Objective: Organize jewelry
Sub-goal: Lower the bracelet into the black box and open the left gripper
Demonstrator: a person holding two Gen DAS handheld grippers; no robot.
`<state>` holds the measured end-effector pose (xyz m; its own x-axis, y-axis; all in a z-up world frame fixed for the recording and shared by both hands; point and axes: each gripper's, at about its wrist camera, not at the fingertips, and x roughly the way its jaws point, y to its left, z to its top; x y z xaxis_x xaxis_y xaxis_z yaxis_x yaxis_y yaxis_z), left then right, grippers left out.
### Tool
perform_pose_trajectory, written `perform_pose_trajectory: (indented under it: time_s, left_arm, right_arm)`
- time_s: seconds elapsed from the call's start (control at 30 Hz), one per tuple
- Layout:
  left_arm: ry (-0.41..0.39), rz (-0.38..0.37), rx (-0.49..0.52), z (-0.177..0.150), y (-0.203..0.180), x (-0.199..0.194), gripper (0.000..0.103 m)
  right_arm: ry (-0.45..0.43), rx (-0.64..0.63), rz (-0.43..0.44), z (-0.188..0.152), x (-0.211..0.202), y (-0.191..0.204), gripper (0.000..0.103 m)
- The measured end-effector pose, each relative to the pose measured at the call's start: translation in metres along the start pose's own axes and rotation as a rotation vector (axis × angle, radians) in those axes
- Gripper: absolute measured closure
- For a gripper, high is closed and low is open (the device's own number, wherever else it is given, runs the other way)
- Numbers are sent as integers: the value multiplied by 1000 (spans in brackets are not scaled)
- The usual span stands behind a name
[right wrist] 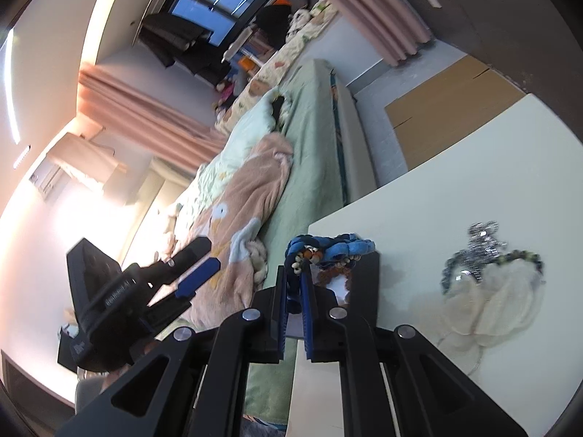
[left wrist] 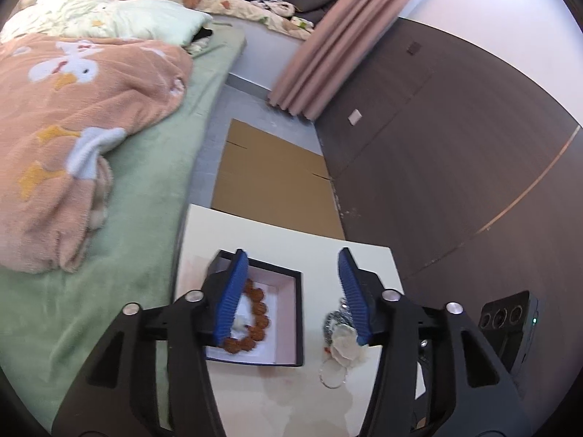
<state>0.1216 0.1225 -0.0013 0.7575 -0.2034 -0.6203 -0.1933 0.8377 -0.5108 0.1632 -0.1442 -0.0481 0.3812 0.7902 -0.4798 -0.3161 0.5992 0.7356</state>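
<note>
Jewelry sits on a small white table beside the bed, part of it boxed and part loose. Largest is the black box, near the table's bed-side edge, with a pale lining and a brown bead bracelet coiled inside. I judge the box stiff and light, best left in place as the receiver. The bracelet looks like hard, ridged beads on a cord: limp as a whole, so a pinch across one or two beads should carry it.

Toward the table's wall-side edge lies a loose heap: a silver sparkly piece, a dark bead strand and a cream fluffy piece. These probably tangle and snag; the fluff compresses, the sparkly part may be fragile.

Smallest, the blue braided bracelet with tiny shell-like beads hangs pinched in the right gripper, claw pressed together on it over the box. It is soft and floppy.

The left gripper stands spread, nothing between its pads.
</note>
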Motion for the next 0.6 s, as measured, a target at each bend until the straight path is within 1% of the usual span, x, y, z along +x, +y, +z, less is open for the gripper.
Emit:
perform_pose_trajectory:
  time_s: [0.07, 0.1, 0.13, 0.17, 0.2, 0.23, 0.27, 0.3, 0.43, 0.47, 0.5, 0.57, 0.6]
  left_arm:
    - [-14, 21, -7, 2, 5, -4, 36]
    - [-17, 25, -9, 2, 7, -5, 35]
    - [-18, 28, -11, 3, 8, -5, 32]
    - [-19, 32, -15, 2, 10, -5, 30]
    - [-19, 38, -20, 2, 11, -5, 29]
    - [-18, 42, -24, 2, 12, -5, 28]
    - [-16, 47, -27, 1, 13, -4, 26]
    - [-11, 52, -30, 0, 14, -2, 25]
    - [14, 61, -24, -6, 13, 4, 22]
    - [21, 64, -18, -8, 11, 6, 22]
    - [26, 64, -14, -9, 9, 8, 22]
    - [36, 64, -5, -13, 4, 12, 18]
    - [39, 63, 1, -15, 1, 13, 18]
  right_arm:
    - [19, -12, 7, -4, 12, 5, 95]
    - [29, -17, 17, -5, 18, 7, 95]
    - [35, -29, 21, -6, 24, 11, 93]
    - [40, -51, 13, -7, 31, 15, 92]
    - [52, -70, 7, -8, 37, 18, 88]
    - [80, -79, 1, -10, 46, 18, 66]
    - [82, -71, -5, -12, 48, 16, 38]
    - [63, -70, -23, -13, 45, 14, 34]
    - [39, -39, -61, -11, 24, 4, 34]
    - [30, -33, -84, -12, 16, 1, 34]
    - [23, -21, -111, -12, 8, -3, 32]
    - [9, -5, -121, -12, -5, -10, 29]
    - [6, -2, -143, -12, -11, -12, 27]
